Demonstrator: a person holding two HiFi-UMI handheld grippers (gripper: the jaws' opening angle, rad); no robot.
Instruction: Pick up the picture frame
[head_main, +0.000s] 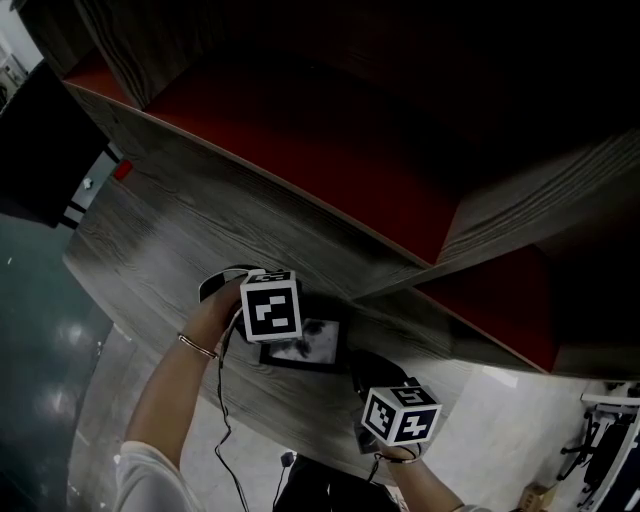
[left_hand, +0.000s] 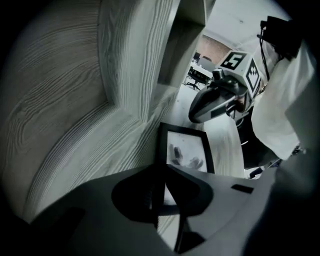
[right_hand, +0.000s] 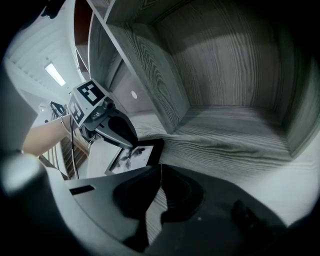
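The picture frame (head_main: 308, 345) is black-bordered with a pale print and lies on the grey wood shelf board (head_main: 160, 250) near its front edge. My left gripper (head_main: 277, 338) comes down on the frame's left side. In the left gripper view its jaws (left_hand: 162, 170) are closed over the frame (left_hand: 187, 150) at its near left border. The right gripper view shows the same grip on the frame (right_hand: 132, 156) by the left gripper (right_hand: 126, 139). My right gripper (head_main: 368, 378) hangs to the right of the frame, jaws (right_hand: 160, 169) pressed together with nothing between them.
An upright grey divider (head_main: 400, 265) and a red back panel (head_main: 300, 130) close in the shelf behind the frame. A deep grey compartment (right_hand: 235, 100) opens ahead of the right gripper. Cables (head_main: 225, 420) trail from the left hand. The floor (head_main: 40, 380) lies below left.
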